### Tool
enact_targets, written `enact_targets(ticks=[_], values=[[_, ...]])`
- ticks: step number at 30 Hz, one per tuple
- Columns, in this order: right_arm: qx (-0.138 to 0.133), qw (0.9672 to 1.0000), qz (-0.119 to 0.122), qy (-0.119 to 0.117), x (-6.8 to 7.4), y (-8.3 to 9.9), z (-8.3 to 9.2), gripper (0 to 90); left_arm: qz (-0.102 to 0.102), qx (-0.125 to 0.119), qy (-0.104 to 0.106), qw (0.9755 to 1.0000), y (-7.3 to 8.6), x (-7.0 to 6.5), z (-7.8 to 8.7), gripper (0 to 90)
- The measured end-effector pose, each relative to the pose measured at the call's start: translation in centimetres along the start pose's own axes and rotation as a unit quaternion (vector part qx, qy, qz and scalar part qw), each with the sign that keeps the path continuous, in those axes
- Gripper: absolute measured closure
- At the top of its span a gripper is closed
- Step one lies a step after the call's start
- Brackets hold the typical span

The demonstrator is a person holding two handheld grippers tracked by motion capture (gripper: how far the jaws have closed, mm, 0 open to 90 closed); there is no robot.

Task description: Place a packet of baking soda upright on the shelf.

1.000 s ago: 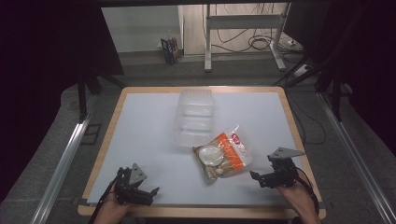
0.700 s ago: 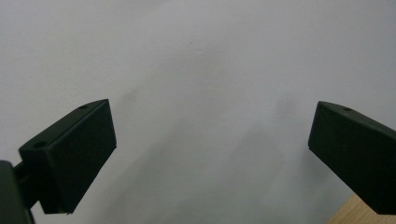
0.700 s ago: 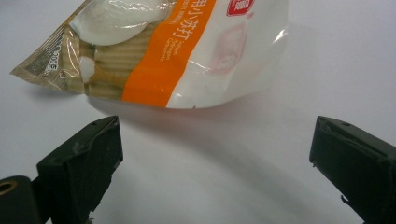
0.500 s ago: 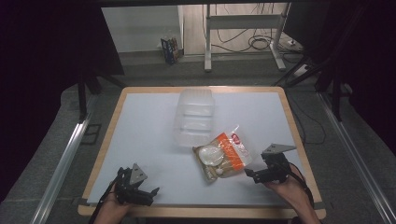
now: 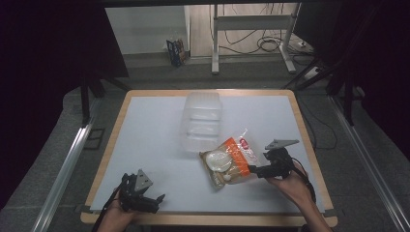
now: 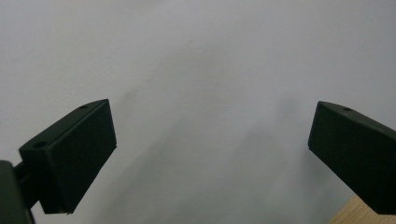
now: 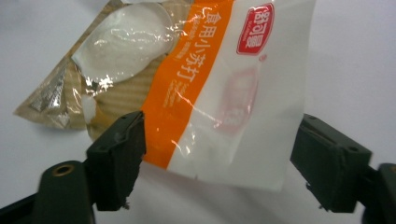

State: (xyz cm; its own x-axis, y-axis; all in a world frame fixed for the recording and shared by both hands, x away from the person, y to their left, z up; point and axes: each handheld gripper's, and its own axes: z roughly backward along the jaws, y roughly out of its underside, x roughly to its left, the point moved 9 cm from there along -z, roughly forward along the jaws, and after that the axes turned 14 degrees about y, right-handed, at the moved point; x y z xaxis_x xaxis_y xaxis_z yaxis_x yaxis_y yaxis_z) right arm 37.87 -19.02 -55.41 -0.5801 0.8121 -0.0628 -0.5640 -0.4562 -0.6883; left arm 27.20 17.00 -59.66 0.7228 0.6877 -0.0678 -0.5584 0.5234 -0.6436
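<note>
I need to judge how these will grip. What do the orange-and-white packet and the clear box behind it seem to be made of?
The packet looks like thin glossy plastic film: it crinkles, throws glare, and has a see-through window. The clear box seems to be thin, stiff transparent plastic, since the white table shows through its ribbed walls.

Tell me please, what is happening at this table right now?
A person holds a gripper in each hand. The right gripper has reached the orange and white packet; its jaws have just been closing, the packet's edge lies between them, and they are not yet pressing on it. The left gripper waits open over the white table. A clear plastic container sits beyond the packet.
</note>
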Motion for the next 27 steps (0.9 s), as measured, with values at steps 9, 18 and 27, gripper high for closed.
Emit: enact_targets(ticks=[9, 18, 27], values=[[0.013, 0.9995, -0.001, -0.027, 0.4, -1.0, -1.5, 29.1, 0.001, -0.001, 0.000, 1.0000, 0.0, 0.0, 0.0, 1.1], [0.016, 0.9980, 0.001, -0.061, 1.5, -2.0, -3.1, 35.5, 0.000, 0.000, 0.001, 1.0000, 0.0, 0.0, 0.0, 1.1], [0.033, 0.9973, 0.031, -0.057, 2.4, -2.7, -3.7, 66.2, 0.000, -0.001, 0.001, 1.0000, 0.0, 0.0, 0.0, 1.1]])
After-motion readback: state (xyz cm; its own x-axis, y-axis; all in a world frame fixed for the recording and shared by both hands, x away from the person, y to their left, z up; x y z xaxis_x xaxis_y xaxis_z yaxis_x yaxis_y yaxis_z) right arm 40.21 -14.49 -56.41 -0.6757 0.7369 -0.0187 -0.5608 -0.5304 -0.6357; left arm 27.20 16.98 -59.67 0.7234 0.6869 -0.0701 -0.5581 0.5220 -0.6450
